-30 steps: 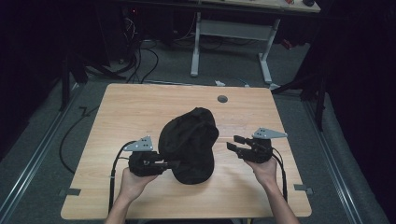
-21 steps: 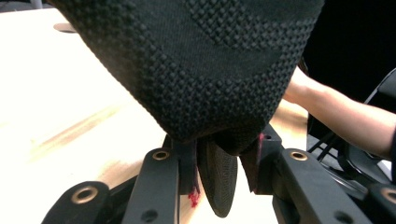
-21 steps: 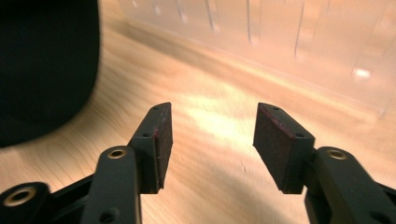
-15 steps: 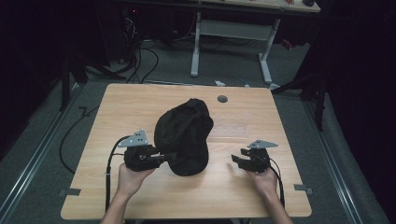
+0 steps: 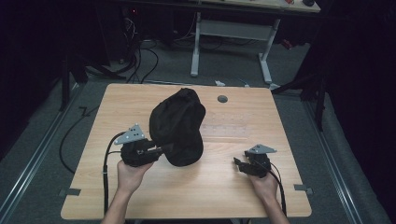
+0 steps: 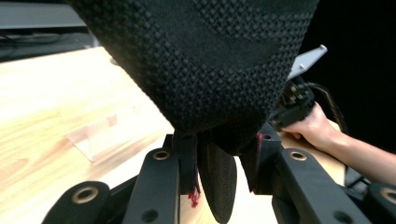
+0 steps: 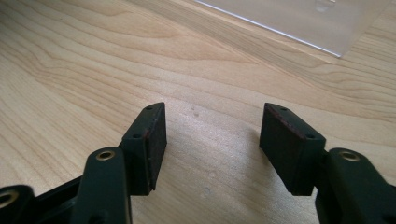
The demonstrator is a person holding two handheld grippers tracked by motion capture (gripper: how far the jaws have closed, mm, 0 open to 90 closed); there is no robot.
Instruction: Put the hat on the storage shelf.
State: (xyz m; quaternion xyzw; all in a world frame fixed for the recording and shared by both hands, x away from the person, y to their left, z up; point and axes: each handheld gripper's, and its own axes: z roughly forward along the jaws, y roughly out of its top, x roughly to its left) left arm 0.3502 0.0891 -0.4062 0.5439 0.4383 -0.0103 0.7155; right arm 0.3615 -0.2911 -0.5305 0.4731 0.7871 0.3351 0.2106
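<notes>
My left gripper [image 5: 159, 150] has its fingers pinching the lower edge of the black cap [image 5: 178, 125], which sits at centre frame on the bench [image 5: 233, 196] with its long axis running toward the top of the frame. My right gripper [image 5: 239, 164], fingers spread and empty, rests lower right, well apart; the cap lies to its left, so I judge it must travel leftward.

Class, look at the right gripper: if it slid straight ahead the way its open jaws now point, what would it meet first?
Probably the clear plastic sheet lying on the table. The right gripper faces bare wood, then that sheet; depth is unclear.
</notes>
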